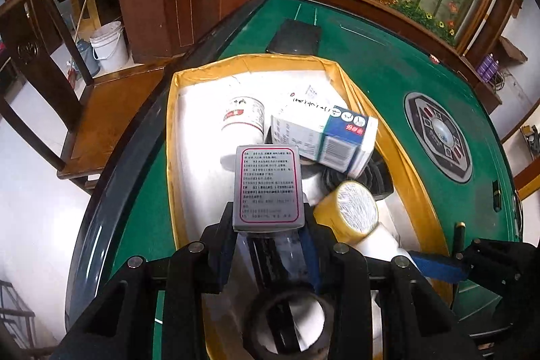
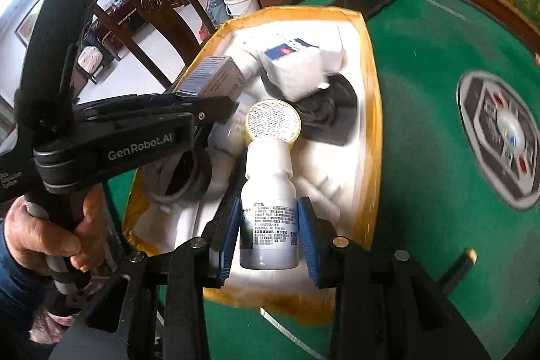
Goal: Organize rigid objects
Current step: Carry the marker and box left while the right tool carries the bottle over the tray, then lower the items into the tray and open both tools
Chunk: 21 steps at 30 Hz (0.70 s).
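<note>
- The left gripper (image 1: 270, 230) is closed on a grey box (image 1: 268, 188), its pads on the two narrow sides; the box's long axis runs straight out along the fingers, label face up.
- The right gripper (image 2: 270, 233) is closed on a white bottle (image 2: 269, 208), squeezing the lower body; the bottle's long axis also runs along the fingers, cap end pointing away.
- Both grippers point steeply down over a yellow-rimmed bin (image 1: 354, 90) that sits on the green desk (image 1: 422, 63).
- Already in the bin: a white jar (image 1: 243, 120) on its side, a blue-and-white carton (image 1: 324, 137) tilted over other things, and a yellow tape roll (image 1: 351, 211).
- The key relation: the tape roll lies just past the bottle's cap, so the right load is likely to land on or beside it.
- The box hangs over the bin's nearer part, with the jar and carton beyond its far end; white floor shows to its left.
- In the right view, the left gripper crosses from the left, close by; letting go one at a time seems wise.
</note>
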Available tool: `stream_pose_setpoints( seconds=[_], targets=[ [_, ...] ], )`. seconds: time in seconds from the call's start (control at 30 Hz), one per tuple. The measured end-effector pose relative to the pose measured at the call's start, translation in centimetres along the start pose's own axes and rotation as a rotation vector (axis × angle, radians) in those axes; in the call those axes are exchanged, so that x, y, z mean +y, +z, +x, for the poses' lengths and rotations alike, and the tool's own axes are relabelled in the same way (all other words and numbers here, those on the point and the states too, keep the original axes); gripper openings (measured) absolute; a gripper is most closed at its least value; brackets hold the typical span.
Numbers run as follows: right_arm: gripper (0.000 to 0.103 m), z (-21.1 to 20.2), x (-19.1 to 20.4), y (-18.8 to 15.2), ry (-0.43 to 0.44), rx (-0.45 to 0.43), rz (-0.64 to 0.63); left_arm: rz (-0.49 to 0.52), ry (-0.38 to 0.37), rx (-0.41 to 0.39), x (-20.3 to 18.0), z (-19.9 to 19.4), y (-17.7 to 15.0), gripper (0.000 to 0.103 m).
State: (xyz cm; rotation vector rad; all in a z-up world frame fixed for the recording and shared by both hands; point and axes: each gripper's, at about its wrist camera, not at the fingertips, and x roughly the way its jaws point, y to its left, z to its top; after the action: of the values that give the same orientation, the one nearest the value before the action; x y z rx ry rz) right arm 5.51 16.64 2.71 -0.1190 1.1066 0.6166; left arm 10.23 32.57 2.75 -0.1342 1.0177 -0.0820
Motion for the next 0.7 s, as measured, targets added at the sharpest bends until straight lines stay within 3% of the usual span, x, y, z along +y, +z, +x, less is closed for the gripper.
stream_pose_setpoints(
  seconds=[0.07, 0.17, 0.2, 0.3, 0.43, 0.5, 0.6, 0.7],
  targets=[
    [0.034, 0.3, 0.1, 0.5, -0.021, -0.007, -0.014, 0.001, 0.003, 0.008, 0.1, 0.1, 0.2, 0.039],
    [0.035, 0.2, 0.0, 0.6, -0.014, 0.007, -0.020, 0.020, 0.016, 0.005, -0.1, -0.2, 0.0, 0.057],
    [0.041, -0.1, 0.0, 0.4, 0.007, 0.009, -0.023, 0.029, 0.021, -0.008, -0.2, -0.6, -0.2, 0.060],
    [0.052, -1.7, -0.1, -0.2, 0.031, -0.017, -0.034, 0.041, 0.019, -0.040, -0.7, -2.2, -1.1, 0.061],
    [0.056, -5.1, -2.1, -1.7, 0.053, -0.077, 0.035, 0.046, -0.003, -0.081, -2.0, -4.4, -2.1, 0.063],
    [0.064, -6.8, -3.7, -2.9, -0.009, -0.105, 0.072, 0.068, -0.013, -0.097, -3.3, -5.4, -2.6, 0.063],
    [0.065, -8.7, -7.3, -4.9, -0.136, -0.108, 0.184, 0.109, -0.056, -0.104, -5.8, -6.3, -3.4, 0.063],
    [0.065, -10.1, -11.2, -7.5, -0.139, -0.097, 0.364, 0.193, -0.095, -0.098, -9.5, -6.8, -4.3, 0.063]
  ],
)
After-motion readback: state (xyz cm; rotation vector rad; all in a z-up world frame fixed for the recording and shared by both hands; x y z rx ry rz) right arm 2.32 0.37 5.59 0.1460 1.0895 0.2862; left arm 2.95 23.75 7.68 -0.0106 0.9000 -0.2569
